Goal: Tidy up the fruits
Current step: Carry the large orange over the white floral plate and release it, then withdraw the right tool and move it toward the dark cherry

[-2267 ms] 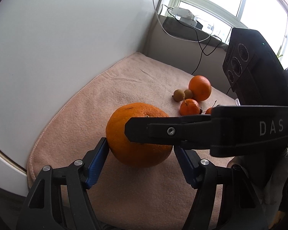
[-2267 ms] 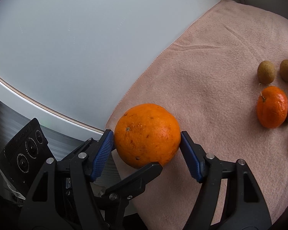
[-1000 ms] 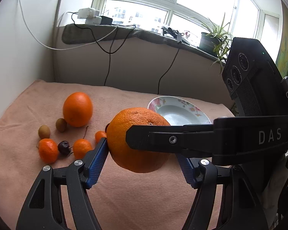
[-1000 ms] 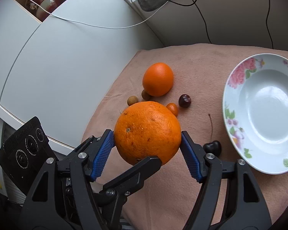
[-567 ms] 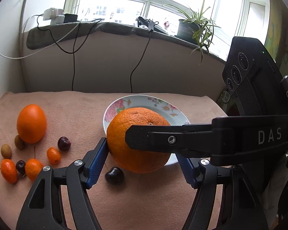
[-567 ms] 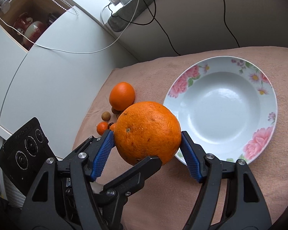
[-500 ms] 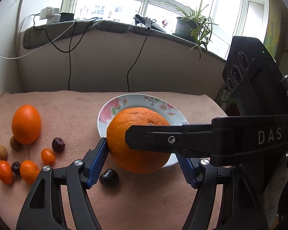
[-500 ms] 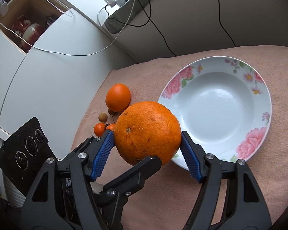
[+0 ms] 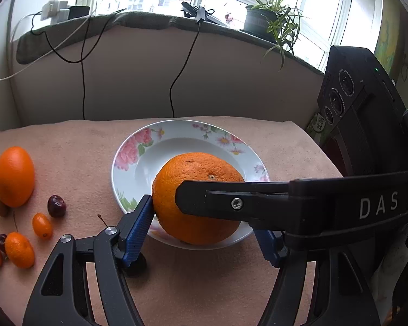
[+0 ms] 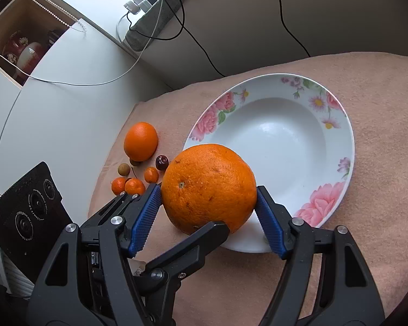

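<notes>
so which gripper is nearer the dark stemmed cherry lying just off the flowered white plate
Left. The left gripper has a finger right over the dark stemmed cherry; the right gripper reaches in from the flowered white plate's side.

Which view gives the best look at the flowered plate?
The right wrist view: it looks down into the plate, showing the bare white bowl and most of the rose-patterned rim. In the left wrist view the plate is seen at a shallow angle, and the big orange and the right gripper cover its near half.
</notes>
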`<state>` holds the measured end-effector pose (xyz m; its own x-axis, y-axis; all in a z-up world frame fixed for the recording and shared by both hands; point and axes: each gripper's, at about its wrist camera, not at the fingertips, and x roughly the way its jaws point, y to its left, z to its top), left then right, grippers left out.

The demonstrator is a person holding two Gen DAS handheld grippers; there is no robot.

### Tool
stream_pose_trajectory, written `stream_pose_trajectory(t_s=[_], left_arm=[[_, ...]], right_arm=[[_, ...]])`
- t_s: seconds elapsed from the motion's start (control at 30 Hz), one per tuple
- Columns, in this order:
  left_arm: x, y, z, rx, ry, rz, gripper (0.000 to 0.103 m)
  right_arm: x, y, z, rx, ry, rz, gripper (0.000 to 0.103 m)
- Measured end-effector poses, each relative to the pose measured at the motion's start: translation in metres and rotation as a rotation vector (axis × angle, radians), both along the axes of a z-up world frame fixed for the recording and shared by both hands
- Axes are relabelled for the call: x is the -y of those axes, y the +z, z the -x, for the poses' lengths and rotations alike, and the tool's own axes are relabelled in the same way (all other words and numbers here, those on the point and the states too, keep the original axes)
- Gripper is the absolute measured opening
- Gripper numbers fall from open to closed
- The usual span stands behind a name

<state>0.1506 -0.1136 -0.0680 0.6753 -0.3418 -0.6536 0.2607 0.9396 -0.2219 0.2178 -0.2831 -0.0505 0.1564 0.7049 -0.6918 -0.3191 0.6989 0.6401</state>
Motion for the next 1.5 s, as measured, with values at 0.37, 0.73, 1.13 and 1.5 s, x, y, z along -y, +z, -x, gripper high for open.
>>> stream_pose_trajectory(t_s=[0.37,0.73,1.13,1.5], left_arm=[[0.001,0.005,0.007,0.028,-0.003,-0.043,0.07],[-0.026,0.015,0.031,0.048,0.024,-0.026,0.07],[-0.092,0.019,0.065,0.069,0.136,-0.054,0.07],[-0.145,0.003,0.094,0.023,0.26,-0.024,0.069]], right_arm=[[0.031,0.022,-0.011,0.092,-0.147,0.022,0.073],[0.047,0.054,0.013,0.244,-0.194,0.059,0.083],[0.024,0.059,0.056,0.293,-0.112,0.089,0.083],[-0.015,0.054,0.093,0.324,0.029,0.124,0.083]])
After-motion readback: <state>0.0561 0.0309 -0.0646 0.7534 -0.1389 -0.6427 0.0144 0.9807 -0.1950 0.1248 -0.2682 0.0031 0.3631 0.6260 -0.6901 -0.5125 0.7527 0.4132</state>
